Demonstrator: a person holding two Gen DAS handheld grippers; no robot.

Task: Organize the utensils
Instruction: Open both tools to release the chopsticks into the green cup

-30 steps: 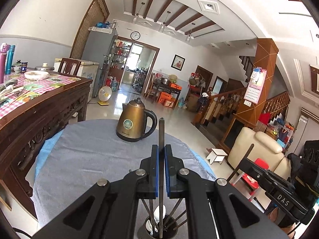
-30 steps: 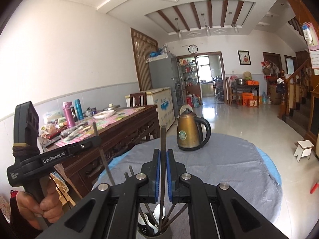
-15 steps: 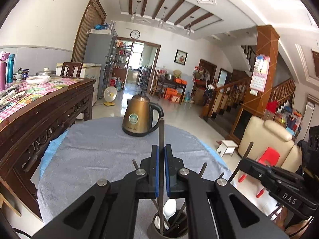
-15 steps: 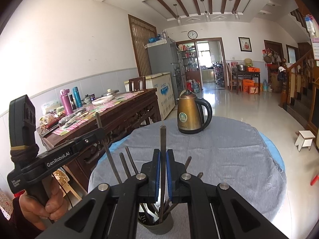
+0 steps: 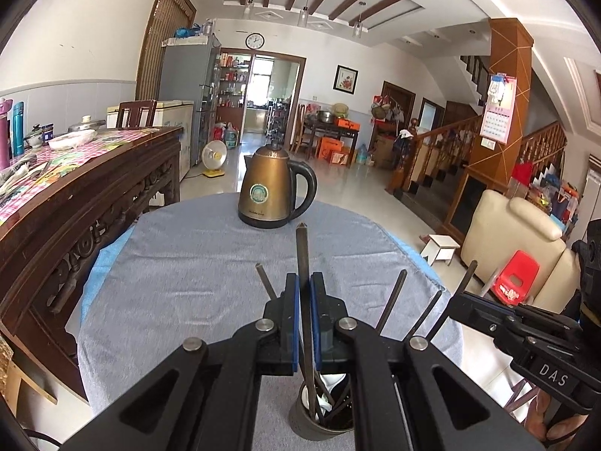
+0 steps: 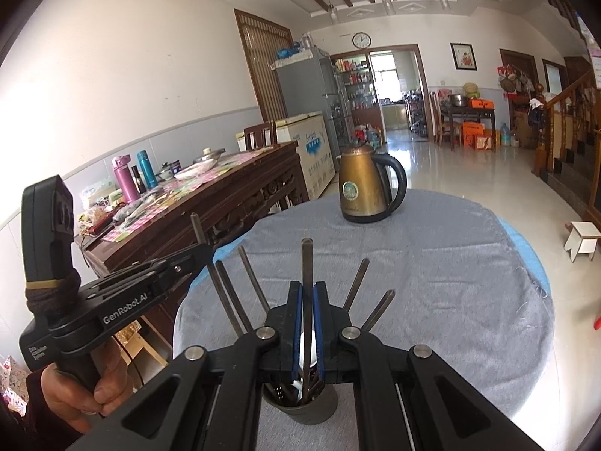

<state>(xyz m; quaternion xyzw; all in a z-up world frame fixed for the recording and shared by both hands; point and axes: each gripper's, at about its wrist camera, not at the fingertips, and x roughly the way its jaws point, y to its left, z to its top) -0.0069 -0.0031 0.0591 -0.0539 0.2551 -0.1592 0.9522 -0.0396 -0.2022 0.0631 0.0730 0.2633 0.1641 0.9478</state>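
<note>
A big tiled living room opens toward a far doorway with a clock above it, and in front stands a round table under a grey cloth [image 5: 180,285], with a blue layer peeking out at its edge. Left of both claws runs a long carved wooden sideboard [image 6: 240,203] loaded with flasks, bowls and papers. The left gripper [image 5: 305,323] has its blue-lined jaws pressed onto a dark chopstick [image 5: 302,259], which stands nearly upright between them; its tip rises above the jaws and its lower end reaches down into the grey utensil cup [image 5: 319,423] directly beneath the claw. Other dark sticks fan out of that cup, one leaning left of the jaws and a few leaning right, and something white lies inside among them. Straight ahead of the jaws, at the far side of the table, sits a brass-coloured kettle [image 5: 271,195] with a black handle. In the right wrist view, the left tool shows off to the left, gripped by the person's left hand [image 6: 80,391], with its stick poking up above it. The right gripper [image 6: 308,319] is likewise clamped on a second chopstick [image 6: 307,263], held upright with its foot in the same cup [image 6: 304,411] below the claw, more sticks splaying out on both sides. To the right of the claws lie the staircase, a cream sofa [image 5: 526,248] and a small white stool [image 6: 584,240] on the floor.
</note>
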